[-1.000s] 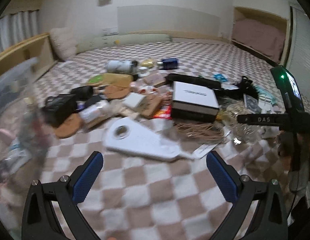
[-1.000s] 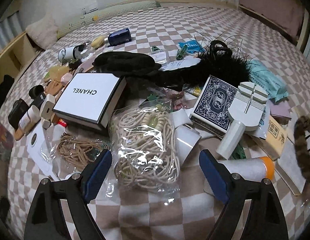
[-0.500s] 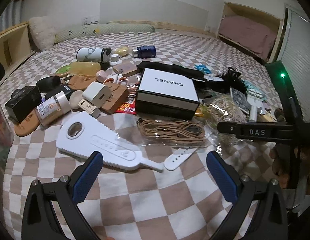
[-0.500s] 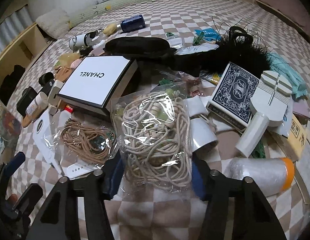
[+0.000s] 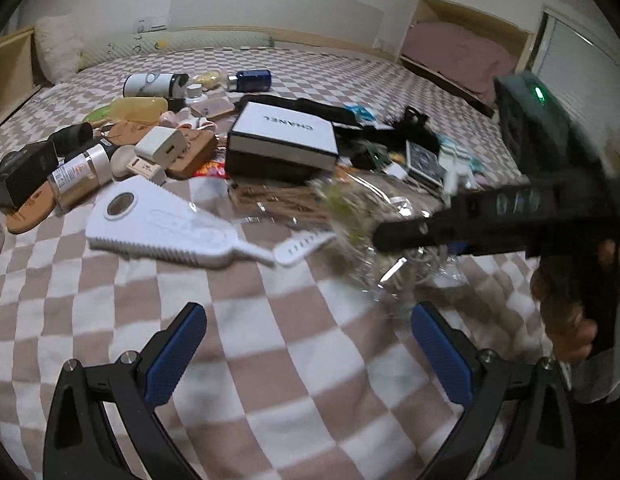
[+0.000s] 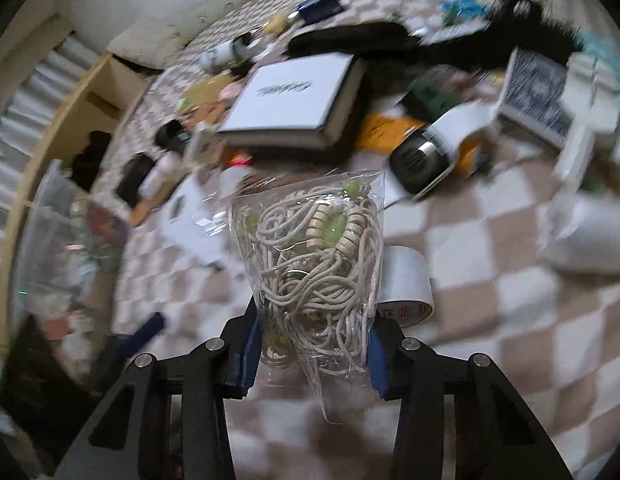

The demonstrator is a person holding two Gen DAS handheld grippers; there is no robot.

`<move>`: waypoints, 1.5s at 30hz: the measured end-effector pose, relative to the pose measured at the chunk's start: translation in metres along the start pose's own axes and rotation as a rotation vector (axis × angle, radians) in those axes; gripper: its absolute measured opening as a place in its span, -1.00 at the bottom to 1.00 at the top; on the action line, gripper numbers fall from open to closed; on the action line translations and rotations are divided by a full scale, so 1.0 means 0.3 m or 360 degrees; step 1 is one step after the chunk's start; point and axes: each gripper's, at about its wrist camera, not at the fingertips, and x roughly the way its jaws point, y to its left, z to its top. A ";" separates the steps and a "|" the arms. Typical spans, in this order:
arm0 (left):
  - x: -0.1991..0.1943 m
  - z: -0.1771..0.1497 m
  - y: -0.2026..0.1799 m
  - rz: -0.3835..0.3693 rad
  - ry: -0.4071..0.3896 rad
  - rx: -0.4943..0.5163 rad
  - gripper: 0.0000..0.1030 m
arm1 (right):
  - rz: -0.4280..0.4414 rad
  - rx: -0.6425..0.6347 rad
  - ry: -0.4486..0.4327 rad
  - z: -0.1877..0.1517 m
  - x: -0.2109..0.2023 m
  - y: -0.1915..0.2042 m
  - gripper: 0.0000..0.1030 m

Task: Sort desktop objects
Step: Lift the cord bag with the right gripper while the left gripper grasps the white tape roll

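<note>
Desktop objects lie scattered across the checkered blanket [image 5: 269,360]. Chanel box [image 6: 293,96] rests among them. Bag of cord [image 6: 314,264] is raised off the blanket, clamped between right gripper [image 6: 312,354] fingers. Left gripper [image 5: 305,344] hovers, fingers spread wide, empty.

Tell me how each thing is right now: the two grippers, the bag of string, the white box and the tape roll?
Right gripper: shut on the bag.
Left gripper: open, holding nothing.
Bag of string: lifted off the blanket.
White box: lid closed.
Tape roll: lying on the blanket.
</note>
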 end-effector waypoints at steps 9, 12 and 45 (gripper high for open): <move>-0.041 -0.030 -0.015 -0.0119 -0.0034 -0.0116 0.98 | 0.0282 0.0046 0.0160 -0.069 0.018 0.112 -0.13; -0.045 -0.022 -0.010 -0.0125 -0.0046 -0.0126 0.89 | 0.0310 0.0020 0.0190 -0.086 0.024 0.146 -0.13; -0.132 0.032 0.108 -0.0358 -0.0119 -0.0518 -0.32 | 0.0591 0.0143 0.0046 -0.076 0.004 0.168 -0.11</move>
